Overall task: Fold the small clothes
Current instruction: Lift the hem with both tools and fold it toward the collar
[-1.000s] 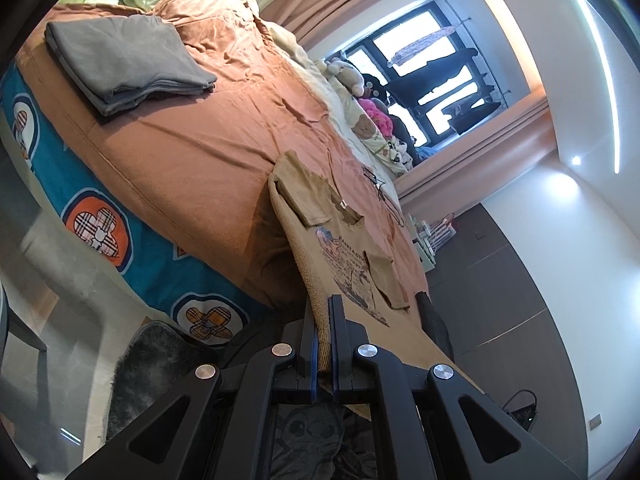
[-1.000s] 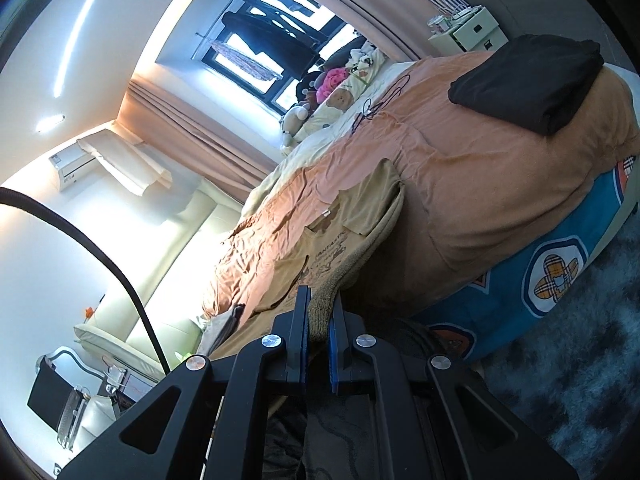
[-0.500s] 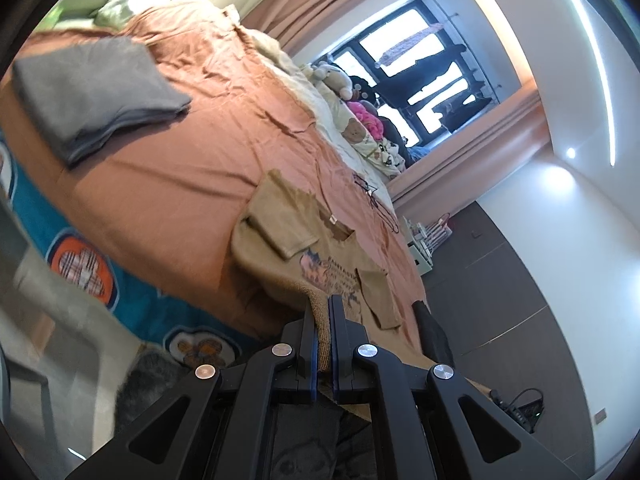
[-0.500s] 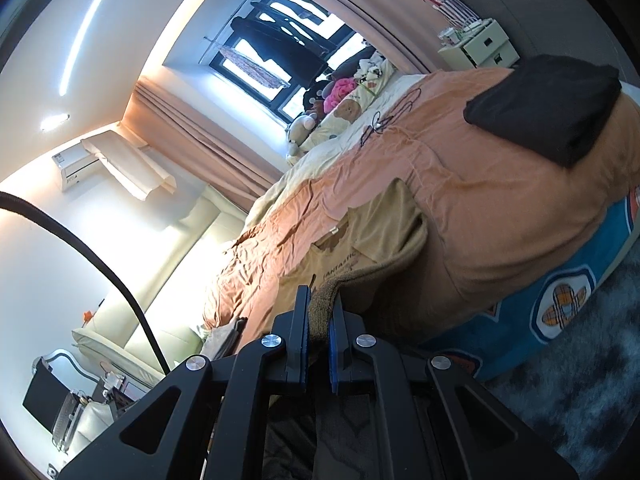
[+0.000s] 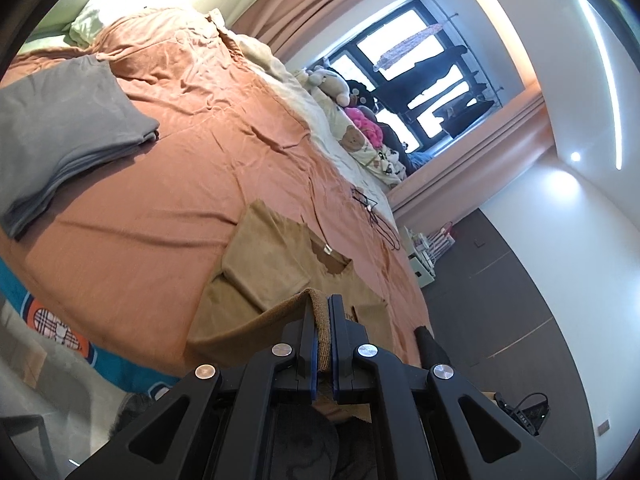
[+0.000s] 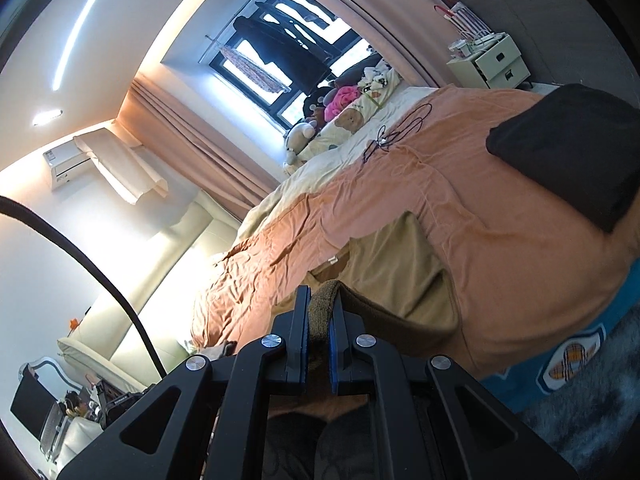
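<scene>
A small tan T-shirt (image 5: 272, 256) lies on the orange bedsheet (image 5: 168, 184), sleeves folded in and collar toward the pillows. My left gripper (image 5: 322, 304) is shut on its bottom hem, which is lifted and carried up over the body. In the right wrist view the same tan shirt (image 6: 400, 264) lies on the bed, and my right gripper (image 6: 320, 300) is shut on the other hem corner, raised above it.
A folded grey garment (image 5: 60, 136) lies at the left of the bed. A folded black garment (image 6: 572, 148) lies at the right. A black cable (image 5: 374, 216) and stuffed toys (image 5: 344, 92) are near the pillows. A white nightstand (image 6: 492, 60) stands by the wall.
Both grippers have moved up and forward over the bed with the hem held. The shirt's lower part has risen off the bed's edge and come over the body.
</scene>
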### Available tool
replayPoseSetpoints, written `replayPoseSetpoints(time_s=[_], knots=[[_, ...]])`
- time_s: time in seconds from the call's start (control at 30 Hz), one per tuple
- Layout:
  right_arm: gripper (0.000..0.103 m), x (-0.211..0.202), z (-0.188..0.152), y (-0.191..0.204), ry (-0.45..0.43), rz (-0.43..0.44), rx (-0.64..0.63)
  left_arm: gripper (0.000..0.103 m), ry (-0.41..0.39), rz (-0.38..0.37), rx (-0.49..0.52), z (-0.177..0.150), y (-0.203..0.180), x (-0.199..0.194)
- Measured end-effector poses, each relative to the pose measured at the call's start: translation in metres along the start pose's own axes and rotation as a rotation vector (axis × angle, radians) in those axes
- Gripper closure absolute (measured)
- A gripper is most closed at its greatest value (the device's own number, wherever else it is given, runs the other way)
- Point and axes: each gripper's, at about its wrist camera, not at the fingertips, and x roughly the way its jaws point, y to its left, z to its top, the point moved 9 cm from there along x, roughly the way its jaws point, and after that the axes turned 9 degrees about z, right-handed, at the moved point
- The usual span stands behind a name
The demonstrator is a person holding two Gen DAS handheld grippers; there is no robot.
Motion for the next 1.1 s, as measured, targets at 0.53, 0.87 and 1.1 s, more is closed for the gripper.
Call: replayPoseSetpoints(time_s=[0.53,0.87,1.1], knots=[[0.099,0.074,0.048,-0.031,0.050,-0.050,0.072,0.099,0.056,0.050,-0.025,0.043,-0.004,0.084],[0.099,0.126,0.069,-0.044,0.104,-0.106,0.066,0.099,0.104,0.110,-0.026,0.062,0.006,0.146],[0.099,0.166,0.076,-0.062,0.155,-0.139,0.089,0.099,0.144,0.166,-0.066,0.061,0.028,0.193]])
